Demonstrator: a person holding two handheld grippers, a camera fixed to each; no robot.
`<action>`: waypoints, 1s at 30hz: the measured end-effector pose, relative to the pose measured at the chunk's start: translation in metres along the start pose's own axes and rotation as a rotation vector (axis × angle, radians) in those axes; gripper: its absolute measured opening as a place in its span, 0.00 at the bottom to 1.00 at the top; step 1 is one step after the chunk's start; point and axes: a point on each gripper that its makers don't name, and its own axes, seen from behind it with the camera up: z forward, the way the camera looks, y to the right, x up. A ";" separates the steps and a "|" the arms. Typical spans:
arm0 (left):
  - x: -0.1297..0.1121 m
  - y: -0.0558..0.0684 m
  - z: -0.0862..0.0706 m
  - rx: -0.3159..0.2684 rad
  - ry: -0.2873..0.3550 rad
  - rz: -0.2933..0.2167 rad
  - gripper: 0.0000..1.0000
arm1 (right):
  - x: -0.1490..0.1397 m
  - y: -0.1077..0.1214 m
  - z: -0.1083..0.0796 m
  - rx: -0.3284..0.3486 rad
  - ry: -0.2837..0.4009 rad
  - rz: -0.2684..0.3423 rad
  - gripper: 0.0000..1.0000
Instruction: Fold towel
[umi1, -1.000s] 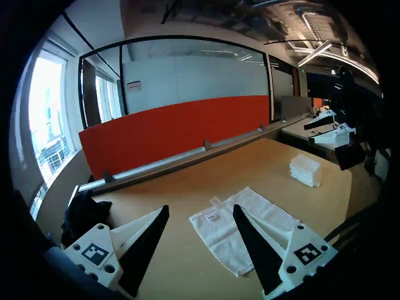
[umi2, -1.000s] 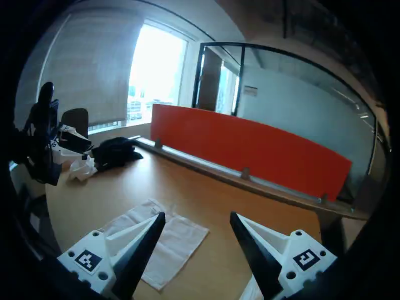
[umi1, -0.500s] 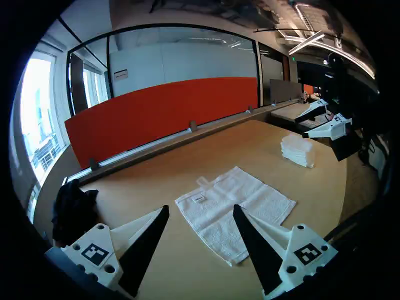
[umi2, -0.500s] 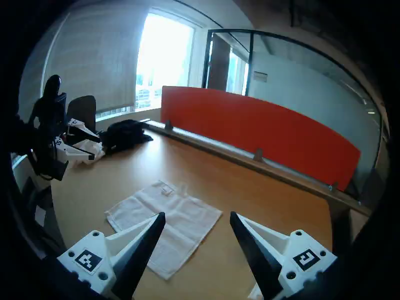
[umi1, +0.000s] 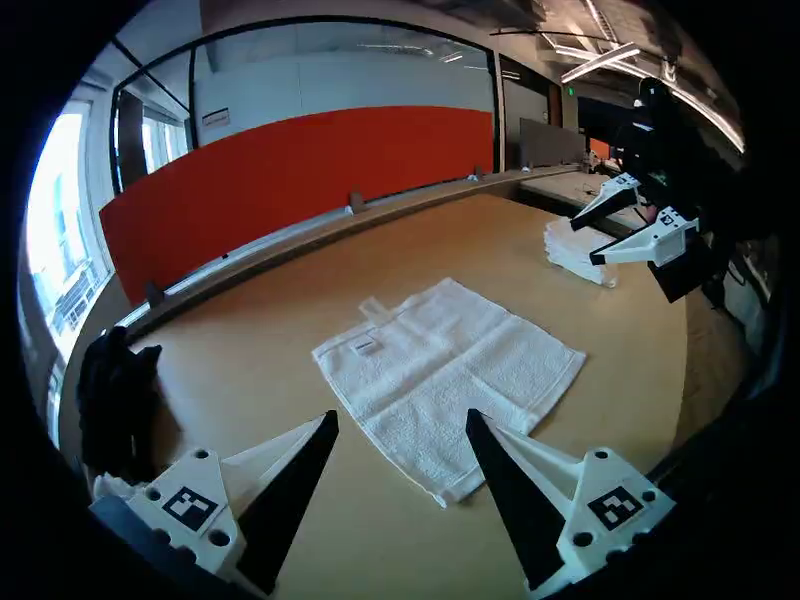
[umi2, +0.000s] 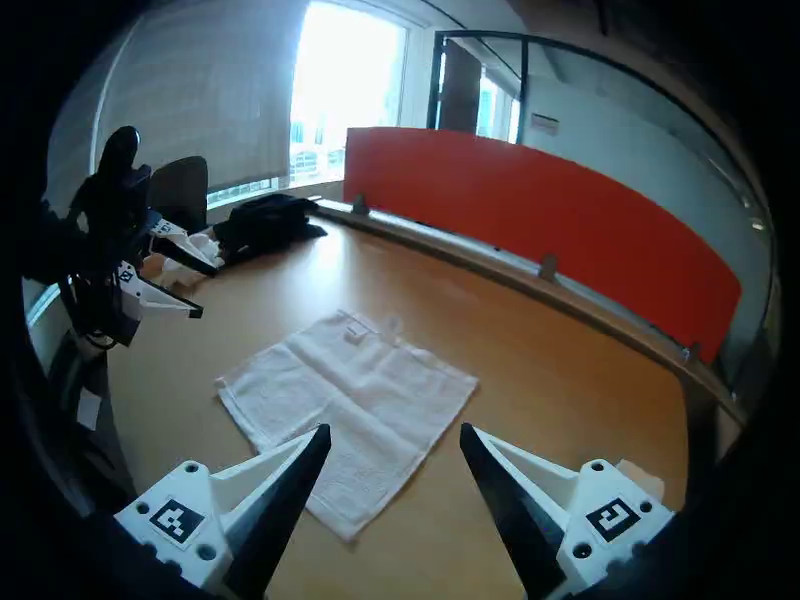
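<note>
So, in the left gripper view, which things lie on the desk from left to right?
Black cloth heap → flat white towel → stack of folded towels.
</note>
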 end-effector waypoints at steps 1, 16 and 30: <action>-0.004 0.001 0.003 -0.005 -0.008 0.003 0.95 | -0.004 -0.002 0.003 0.004 -0.006 -0.001 1.00; -0.058 0.021 0.039 -0.065 -0.105 0.007 0.95 | -0.057 -0.022 0.036 0.050 -0.099 0.010 1.00; -0.103 0.033 0.059 -0.093 -0.191 0.010 0.95 | -0.107 -0.035 0.051 0.091 -0.198 -0.004 1.00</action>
